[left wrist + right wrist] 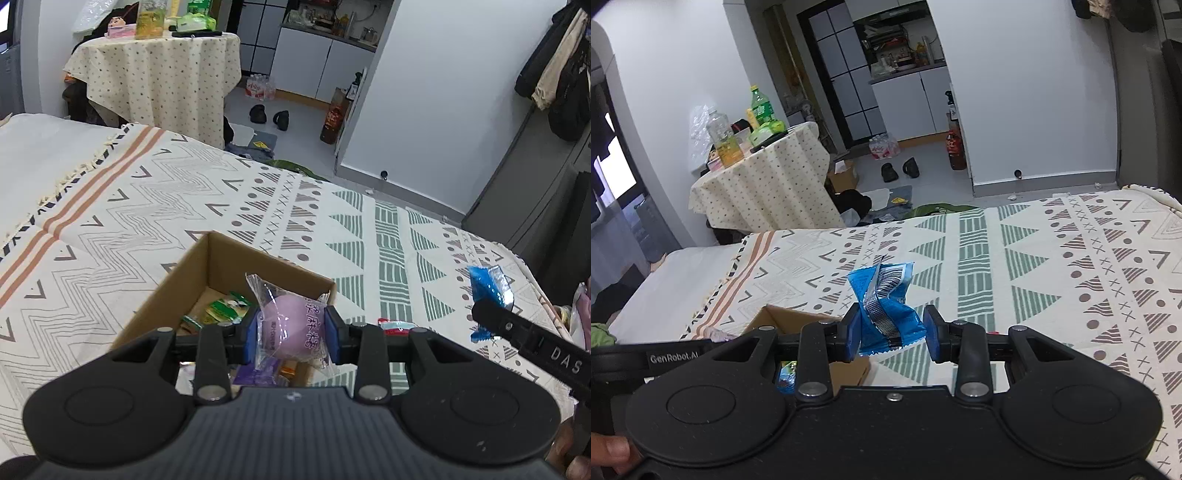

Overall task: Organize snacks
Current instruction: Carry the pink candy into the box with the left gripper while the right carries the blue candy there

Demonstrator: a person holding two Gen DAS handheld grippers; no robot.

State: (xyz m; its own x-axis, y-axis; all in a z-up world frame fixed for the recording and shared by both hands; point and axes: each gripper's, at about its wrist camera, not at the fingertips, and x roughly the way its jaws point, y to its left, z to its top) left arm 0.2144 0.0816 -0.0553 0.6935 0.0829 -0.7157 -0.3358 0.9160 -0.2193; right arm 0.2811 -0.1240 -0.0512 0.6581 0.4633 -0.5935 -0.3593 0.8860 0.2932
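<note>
Left wrist view: my left tongs [291, 334] are clenched on a clear packet with a purple ball-shaped sweet [290, 325], blue pads [331, 334] pressing both sides. Packet stands on end, long axis roughly vertical, crimped top edge pointing up and slightly left; printed text runs down its right side. It hangs over the open cardboard box [221, 258] on the bed [147, 206], inside the box's near-right part. Box already has a green packet [227, 306] near the far wall and a purple wrapper [255, 373] at the near edge. Red packet [393, 326] lies on the blanket just right of the box.

Right wrist view: my right tongs [892, 334] are grasping a blue snack packet [884, 306]. Left pad touches it; the right pad's contact I can't tell, a small gap seems to show. Packet is twisted, long axis upright, leaning a bit right at the top, silver seam with barcode facing the camera. It is held above the blanket, just right of the box corner [798, 321], not over the opening. A thumb [609, 452] shows at the lower-left edge.
</note>
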